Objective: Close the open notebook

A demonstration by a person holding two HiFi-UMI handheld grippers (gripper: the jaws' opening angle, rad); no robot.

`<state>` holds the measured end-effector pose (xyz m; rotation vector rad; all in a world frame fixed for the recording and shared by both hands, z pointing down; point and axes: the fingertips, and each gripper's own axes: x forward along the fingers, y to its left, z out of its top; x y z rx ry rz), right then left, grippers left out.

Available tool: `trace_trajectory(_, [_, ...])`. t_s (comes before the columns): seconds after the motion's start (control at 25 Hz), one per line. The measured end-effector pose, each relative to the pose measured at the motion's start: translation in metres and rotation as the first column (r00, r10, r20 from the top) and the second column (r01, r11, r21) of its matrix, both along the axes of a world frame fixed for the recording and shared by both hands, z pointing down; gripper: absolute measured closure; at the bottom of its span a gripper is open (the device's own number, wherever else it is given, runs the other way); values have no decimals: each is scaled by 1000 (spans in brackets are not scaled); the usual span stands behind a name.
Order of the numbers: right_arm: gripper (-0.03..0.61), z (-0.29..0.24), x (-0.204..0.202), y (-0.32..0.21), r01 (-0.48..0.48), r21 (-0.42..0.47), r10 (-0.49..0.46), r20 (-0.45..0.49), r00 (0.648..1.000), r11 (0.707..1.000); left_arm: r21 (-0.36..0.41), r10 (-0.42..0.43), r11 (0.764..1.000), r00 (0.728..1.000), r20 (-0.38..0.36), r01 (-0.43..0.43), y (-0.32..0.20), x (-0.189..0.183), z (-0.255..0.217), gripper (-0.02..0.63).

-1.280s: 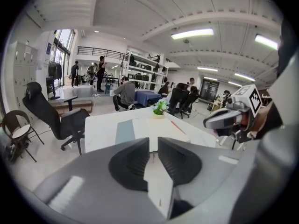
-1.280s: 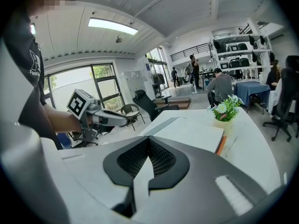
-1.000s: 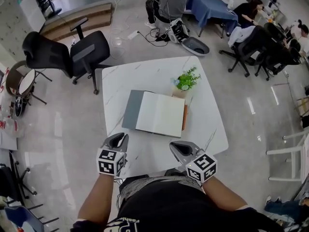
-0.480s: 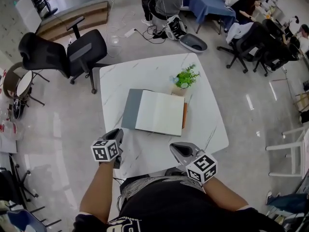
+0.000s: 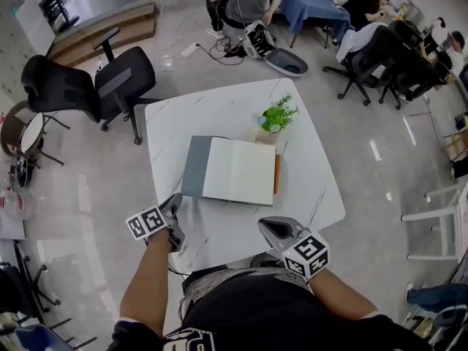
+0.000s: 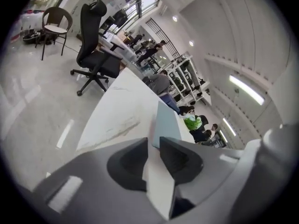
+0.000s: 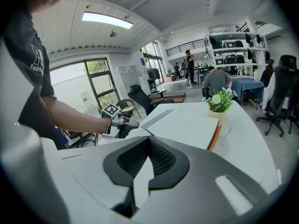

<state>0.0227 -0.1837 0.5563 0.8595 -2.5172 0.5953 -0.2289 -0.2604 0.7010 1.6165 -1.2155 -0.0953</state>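
The open notebook (image 5: 240, 170) lies flat in the middle of the white marble table (image 5: 219, 108), with white pages up, a grey cover (image 5: 195, 165) at its left and an orange edge at its right. My left gripper (image 5: 173, 209) sits low at the table's front left, short of the notebook's near left corner. It is rolled onto its side, and its jaws have just been opening with nothing between them (image 6: 154, 143). The grey cover (image 6: 166, 121) shows just past its tips. My right gripper (image 5: 274, 229) hovers over the front edge to the right, tips together and empty (image 7: 148, 143).
A small potted plant (image 5: 276, 118) stands against the notebook's far right corner. A black office chair (image 5: 110, 79) is off the table's far left. Seated people, chairs and a blue-covered table (image 5: 311, 2) are farther back. The table's rim runs just under both grippers.
My left gripper has rolled so its marker cube faces left, and it has sunk and slid left toward the table's front left edge. The right gripper and the notebook have kept still.
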Motion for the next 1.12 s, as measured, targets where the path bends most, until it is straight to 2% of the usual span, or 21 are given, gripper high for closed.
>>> trace_trajectory(0.16, [580,-1,1,1,-2,-3,2,-3,1000,1000,8,-16,1000,997,-77,17,-4,5,-3,463])
trace_trajectory(0.6, [580,-4,1,3,-1,1,1,-8,1000,1000,-29,-77,997,976,-205,73,-6,7,9,453])
trace_trajectory(0.88, [580,-4,1,4,-5,3,5,-7,1000,1000,-34,-62,998,974,-217,56,-7,12,11,457])
trace_trajectory(1.12, [581,-5,3,5,-11,4,11,-4,1000,1000,-14,-65,998,970,-233,64,-7,12,3,500])
